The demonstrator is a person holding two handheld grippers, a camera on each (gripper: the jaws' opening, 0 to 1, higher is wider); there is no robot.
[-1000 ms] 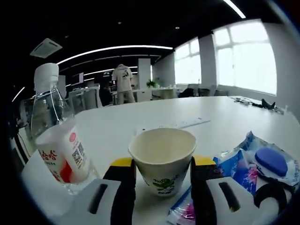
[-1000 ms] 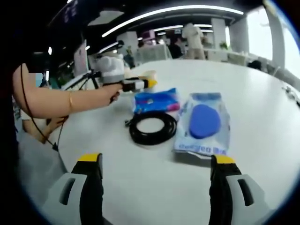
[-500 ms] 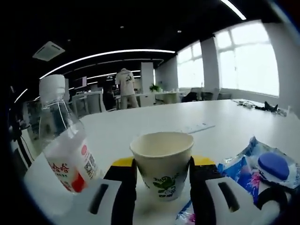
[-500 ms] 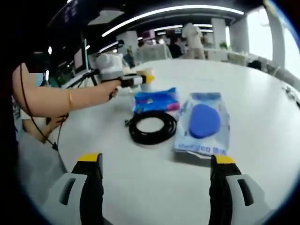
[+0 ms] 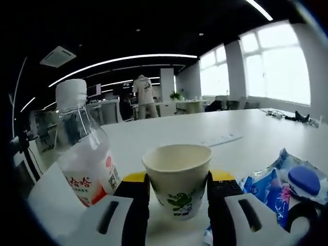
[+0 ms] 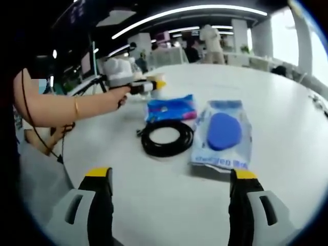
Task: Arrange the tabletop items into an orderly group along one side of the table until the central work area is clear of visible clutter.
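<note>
The left gripper clamps the paper cup beside the water bottle at nine o'clock, apparently mid-placement; next, release it. The right gripper hangs open.

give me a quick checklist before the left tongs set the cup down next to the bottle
1. Cup gripped: ok, it sits upright between the left tongs, jaws against both its sides.
2. Cup empty: cannot tell, only the upper inside wall shows.
3. Bottle stable: ok, upright, cap on, near the table edge.
4. Gap between cup and bottle: ok, they are apart, bare table between.
5. Blue packet out of the way: ok, it lies on the cup's other side.
6. Right tongs free: ok, open and empty, short of the cable.
</note>
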